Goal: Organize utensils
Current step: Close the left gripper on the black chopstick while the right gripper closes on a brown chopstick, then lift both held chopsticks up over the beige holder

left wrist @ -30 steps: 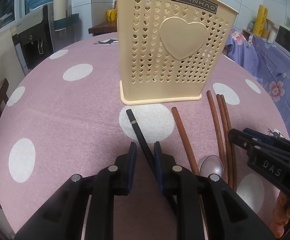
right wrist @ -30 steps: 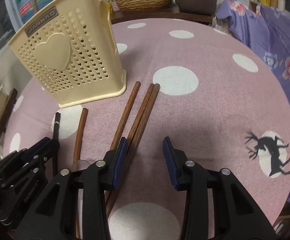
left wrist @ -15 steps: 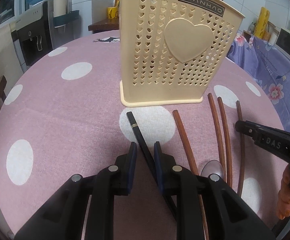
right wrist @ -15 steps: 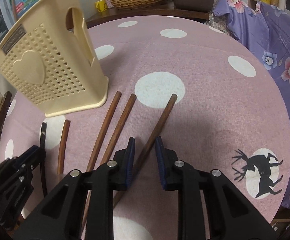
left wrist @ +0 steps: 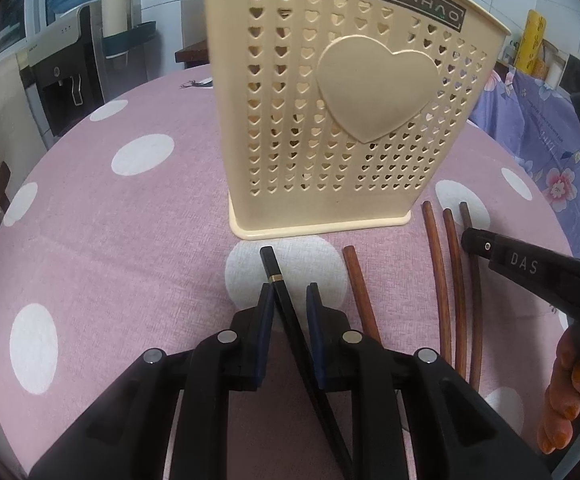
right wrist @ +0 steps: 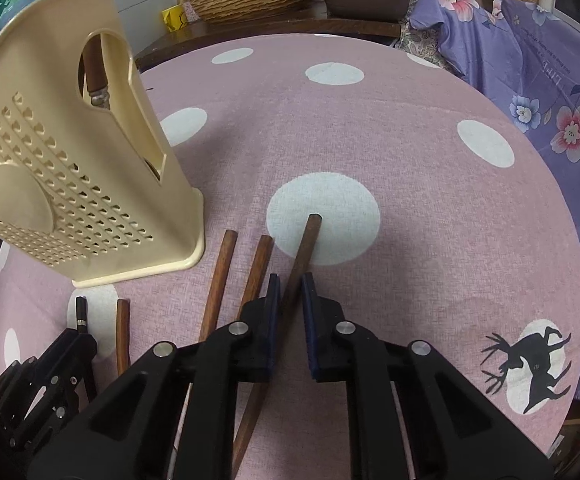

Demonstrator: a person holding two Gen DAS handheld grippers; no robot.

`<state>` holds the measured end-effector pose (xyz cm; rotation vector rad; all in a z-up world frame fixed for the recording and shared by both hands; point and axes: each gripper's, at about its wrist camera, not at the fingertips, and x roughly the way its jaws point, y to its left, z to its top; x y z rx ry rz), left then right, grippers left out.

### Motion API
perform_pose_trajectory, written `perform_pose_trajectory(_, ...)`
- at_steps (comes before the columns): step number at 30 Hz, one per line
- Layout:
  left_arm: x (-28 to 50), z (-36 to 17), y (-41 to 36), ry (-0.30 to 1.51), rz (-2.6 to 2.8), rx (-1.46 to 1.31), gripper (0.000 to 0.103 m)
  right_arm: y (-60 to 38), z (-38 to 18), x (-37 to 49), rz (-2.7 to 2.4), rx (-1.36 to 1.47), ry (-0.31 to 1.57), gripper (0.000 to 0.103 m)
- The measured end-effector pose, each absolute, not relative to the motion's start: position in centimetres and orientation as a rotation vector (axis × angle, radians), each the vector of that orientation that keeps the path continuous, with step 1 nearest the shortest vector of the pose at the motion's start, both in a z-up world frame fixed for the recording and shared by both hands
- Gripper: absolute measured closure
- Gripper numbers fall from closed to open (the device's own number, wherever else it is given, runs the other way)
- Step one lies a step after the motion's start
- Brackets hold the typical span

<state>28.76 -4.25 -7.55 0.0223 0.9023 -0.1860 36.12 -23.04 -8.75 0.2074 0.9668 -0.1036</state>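
My left gripper (left wrist: 287,292) is closing around the black chopstick (left wrist: 279,288); my right gripper (right wrist: 288,284) pinches a brown chopstick (right wrist: 304,248) (both just before the cream holder (left wrist: 330,120)).

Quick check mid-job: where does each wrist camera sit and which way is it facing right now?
Left wrist: rides the left gripper, angled down at the cream heart-perforated plastic holder; own fingers clamp a black chopstick; a hand shows at right.
Right wrist: rides the right gripper, angled down across the pink polka-dot tablecloth; own fingers clamp a brown wooden chopstick.
Shared: holder, both chopsticks, tablecloth, each other's gripper.
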Motion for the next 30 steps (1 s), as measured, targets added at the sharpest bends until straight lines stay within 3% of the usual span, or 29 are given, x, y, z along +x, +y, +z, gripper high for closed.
perform_pose_trajectory(30,29.0,-7.5,-3.8,0.897,-0.216,-0.013,0.094,-23.3,-8.5,34.4,0.022,0.283,0.911,0.095)
